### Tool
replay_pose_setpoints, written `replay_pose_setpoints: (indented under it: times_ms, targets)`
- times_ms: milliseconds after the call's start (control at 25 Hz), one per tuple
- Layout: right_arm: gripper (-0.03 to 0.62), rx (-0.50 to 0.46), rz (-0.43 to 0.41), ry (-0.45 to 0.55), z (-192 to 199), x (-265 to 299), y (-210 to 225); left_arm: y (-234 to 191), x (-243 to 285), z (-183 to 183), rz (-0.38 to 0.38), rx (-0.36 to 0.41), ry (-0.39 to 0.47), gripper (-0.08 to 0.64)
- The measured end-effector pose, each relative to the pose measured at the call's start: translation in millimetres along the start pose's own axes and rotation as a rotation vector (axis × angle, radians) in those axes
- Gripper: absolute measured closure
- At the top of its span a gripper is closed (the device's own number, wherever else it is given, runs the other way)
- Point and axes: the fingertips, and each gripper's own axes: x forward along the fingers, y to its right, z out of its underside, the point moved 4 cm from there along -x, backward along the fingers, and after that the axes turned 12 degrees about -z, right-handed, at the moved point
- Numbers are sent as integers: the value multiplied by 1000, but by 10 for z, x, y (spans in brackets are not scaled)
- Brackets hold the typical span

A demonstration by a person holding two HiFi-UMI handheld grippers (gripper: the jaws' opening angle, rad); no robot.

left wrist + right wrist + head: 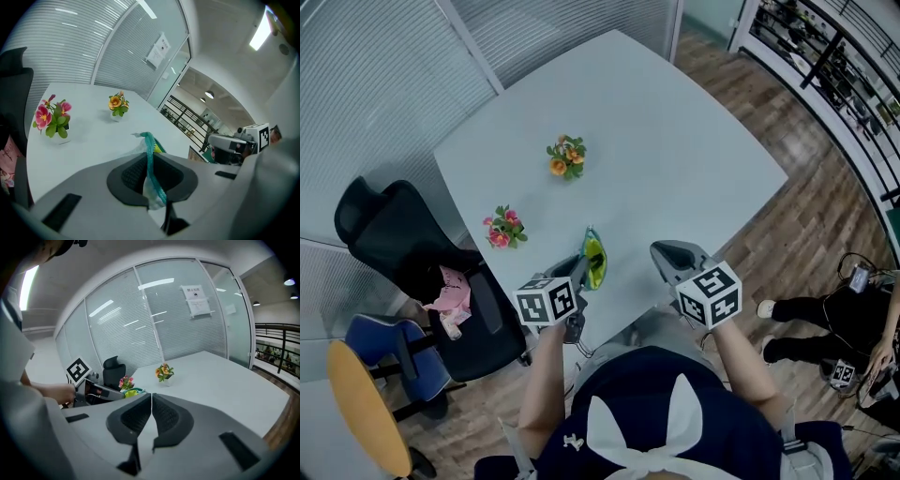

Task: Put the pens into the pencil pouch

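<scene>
The pencil pouch [594, 260], clear with a teal zipper edge and something yellow-green inside, lies near the front edge of the pale table [675, 159]. My left gripper [578, 270] is shut on the pouch's near end. In the left gripper view the teal zipper strip [150, 154] runs up between the closed pads of that gripper [151, 174]. My right gripper [667, 254] hovers to the right of the pouch, apart from it. Its jaws [151, 414] are shut with nothing between them. No loose pen shows on the table.
Two small flower pots stand on the table: an orange one [566, 157] further back and a pink one [503, 228] at the left edge. A black office chair [403, 244] stands left of the table. A person [834, 323] sits on the floor at the right.
</scene>
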Motion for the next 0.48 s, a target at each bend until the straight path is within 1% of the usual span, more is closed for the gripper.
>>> replay_pose_setpoints:
  times_ms: [40,160,480]
  targets:
    - [584,2,11,3,19,-29,4,1,4,0,2,1,-1,509]
    - [584,10,30,3,73,-73,1,1,19,-7,4,3,-6,511]
    - [586,37,49,-7,210,-116,-24,42,109,-23,11,4,-14,509]
